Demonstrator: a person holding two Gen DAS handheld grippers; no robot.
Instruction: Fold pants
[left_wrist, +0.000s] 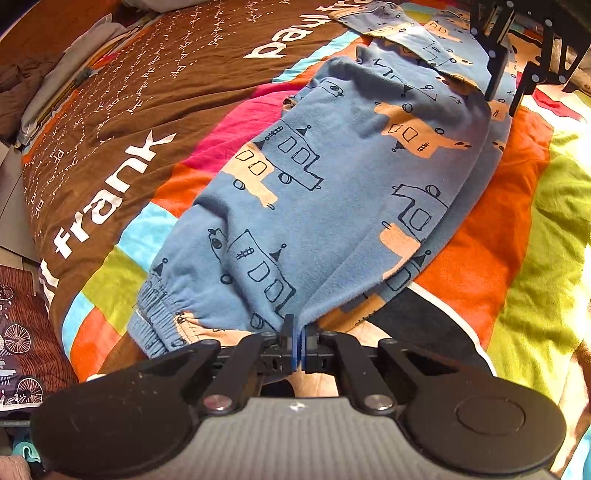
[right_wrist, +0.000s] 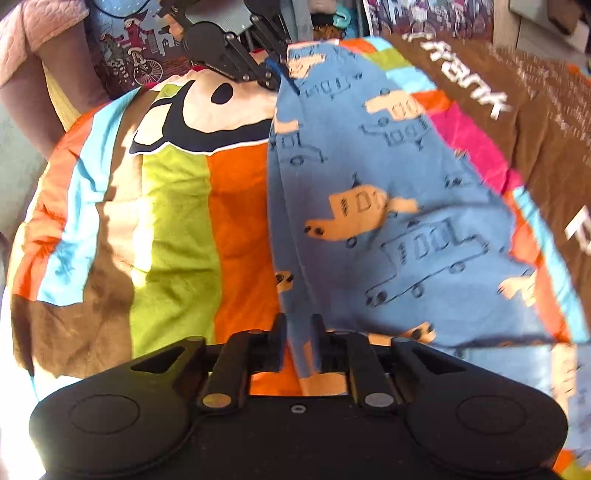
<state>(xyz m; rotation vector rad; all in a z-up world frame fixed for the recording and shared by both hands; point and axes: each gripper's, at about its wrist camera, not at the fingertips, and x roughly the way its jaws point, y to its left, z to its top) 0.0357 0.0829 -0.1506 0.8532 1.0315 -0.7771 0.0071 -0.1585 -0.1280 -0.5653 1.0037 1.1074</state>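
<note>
We see the left gripper (left_wrist: 298, 332) clamped on the blue vehicle-print pants (left_wrist: 332, 177), lying lengthwise on the striped bedspread (left_wrist: 491, 221), waistband near, legs running away to the right gripper (right_wrist: 299, 332), jaws slightly apart around the fabric.

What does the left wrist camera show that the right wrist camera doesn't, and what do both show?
Only the left wrist view shows the elastic waistband of the pants and the far leg end folded back on itself.

Only the right wrist view shows a person's pink sleeve and the bicycle-print fabric past the bed.

Both show the blue patterned pants on the striped bedspread, the left claw shut on the pants' edge, and the right claw with fabric between its parted fingers.
</note>
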